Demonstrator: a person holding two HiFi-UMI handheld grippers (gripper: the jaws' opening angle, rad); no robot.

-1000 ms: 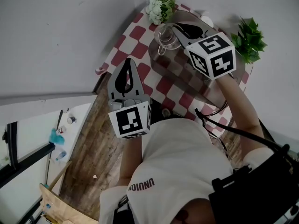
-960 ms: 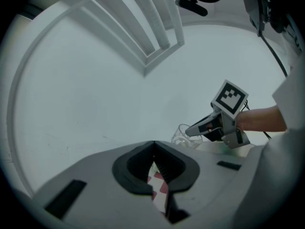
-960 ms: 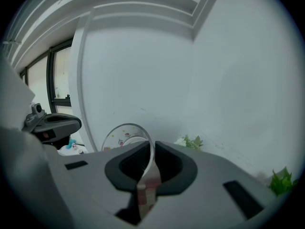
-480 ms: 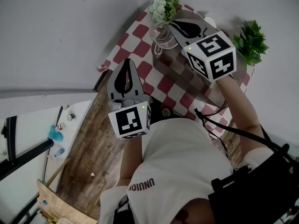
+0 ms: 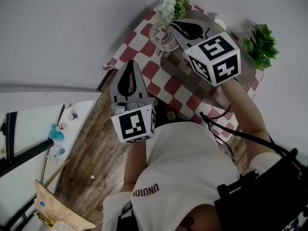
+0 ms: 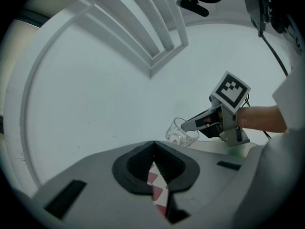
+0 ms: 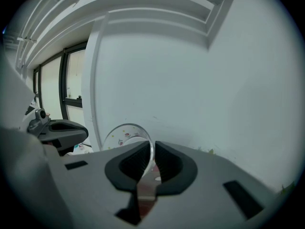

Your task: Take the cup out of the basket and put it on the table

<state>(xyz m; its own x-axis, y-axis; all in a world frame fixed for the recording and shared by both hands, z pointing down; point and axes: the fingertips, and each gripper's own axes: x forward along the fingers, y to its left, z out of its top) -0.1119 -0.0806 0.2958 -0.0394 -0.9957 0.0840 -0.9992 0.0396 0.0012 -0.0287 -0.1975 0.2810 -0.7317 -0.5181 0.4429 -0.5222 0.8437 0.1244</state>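
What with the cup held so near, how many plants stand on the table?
2: a white-flowered bunch at the far edge of the table, a green leafy plant at its right. The right tool may hide more.

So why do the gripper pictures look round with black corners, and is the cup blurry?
Left gripper view: the wide lens bends lines on the wall and darkens corners. Right gripper view: same round edge, the glass cup shows sharp at its rim. Head view: even light, no glare.

The head view looks steeply down on the left claw, right claw and tabletop. Each claw's camera looks closely along its own jaws at the wall; both catch the cup.
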